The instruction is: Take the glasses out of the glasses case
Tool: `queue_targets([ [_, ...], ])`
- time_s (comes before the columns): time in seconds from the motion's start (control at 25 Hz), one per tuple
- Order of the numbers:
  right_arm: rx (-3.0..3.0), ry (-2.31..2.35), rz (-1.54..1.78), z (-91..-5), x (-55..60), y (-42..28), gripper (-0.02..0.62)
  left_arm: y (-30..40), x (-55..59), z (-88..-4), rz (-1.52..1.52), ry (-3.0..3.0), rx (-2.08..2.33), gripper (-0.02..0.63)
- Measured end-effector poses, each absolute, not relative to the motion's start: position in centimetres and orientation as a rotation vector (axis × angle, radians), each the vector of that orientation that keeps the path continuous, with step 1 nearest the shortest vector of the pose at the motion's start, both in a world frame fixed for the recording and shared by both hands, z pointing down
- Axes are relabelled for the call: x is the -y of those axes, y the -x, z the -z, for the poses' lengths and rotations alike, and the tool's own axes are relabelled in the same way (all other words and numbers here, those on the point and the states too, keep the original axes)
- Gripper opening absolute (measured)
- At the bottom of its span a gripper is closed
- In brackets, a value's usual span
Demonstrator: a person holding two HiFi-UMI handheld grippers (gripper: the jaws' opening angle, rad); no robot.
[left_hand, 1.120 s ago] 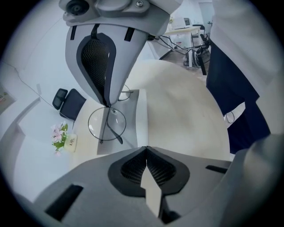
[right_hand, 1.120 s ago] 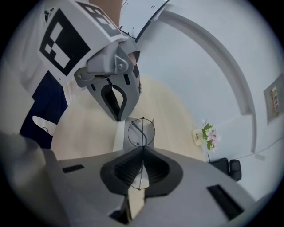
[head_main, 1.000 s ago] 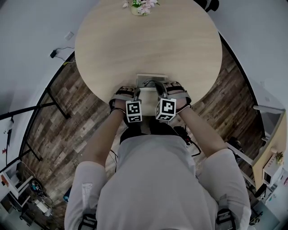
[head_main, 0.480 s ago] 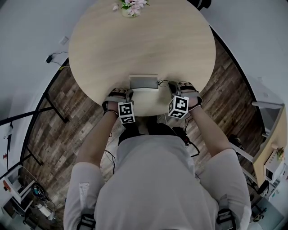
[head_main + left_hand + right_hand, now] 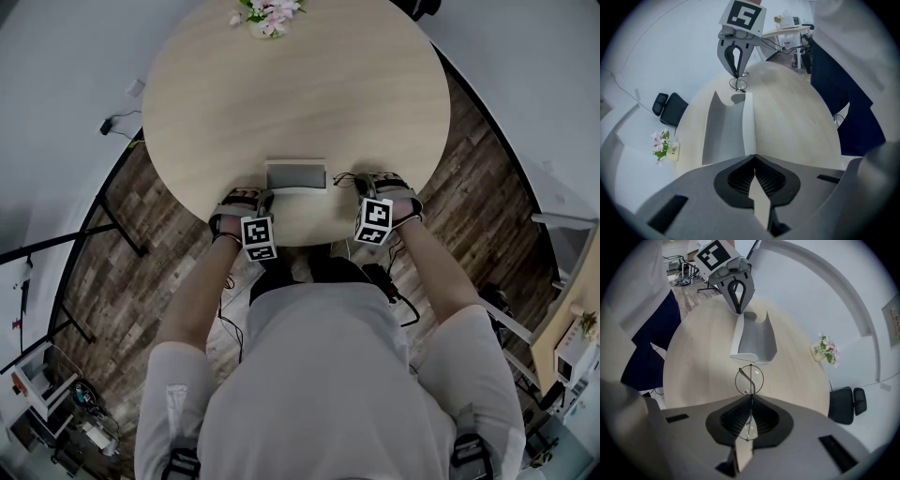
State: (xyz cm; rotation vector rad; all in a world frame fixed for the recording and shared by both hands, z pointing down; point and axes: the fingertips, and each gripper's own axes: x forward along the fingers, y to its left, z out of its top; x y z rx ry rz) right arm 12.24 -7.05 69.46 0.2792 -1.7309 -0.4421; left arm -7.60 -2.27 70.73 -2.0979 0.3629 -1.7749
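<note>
Your right claw (image 5: 751, 397) is clamped on the thin black wire-framed round-lens glasses (image 5: 749, 379), one lens jutting just past its tips over the pale round wooden table (image 5: 693, 366), and beyond them lies the open grey glasses case (image 5: 757, 341), its edge pinched in your closed left claw (image 5: 754, 157).

We see a round surface (image 5: 300, 103) of light wood. On it, close to the edge nearest to the person, lies the grey glasses case (image 5: 296, 175), open, with its hollow side facing up. At the far edge, well apart from the case, stands a small pot with pink flowers (image 5: 265, 17).
</note>
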Motion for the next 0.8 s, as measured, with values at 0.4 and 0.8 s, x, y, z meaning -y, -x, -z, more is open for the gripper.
queue_targets([
  [0.4,1.713,-0.262,0.505,-70.4,7.3,-11.9,0.020,7.6,2.3,-70.7,1.785,2.076,-0.357,0.005],
  [0.8,1.751,-0.313,0.571,-68.2,6.6,-10.0,0.018,7.7,2.2,-70.7,1.778,2.034,-0.337,0.005],
])
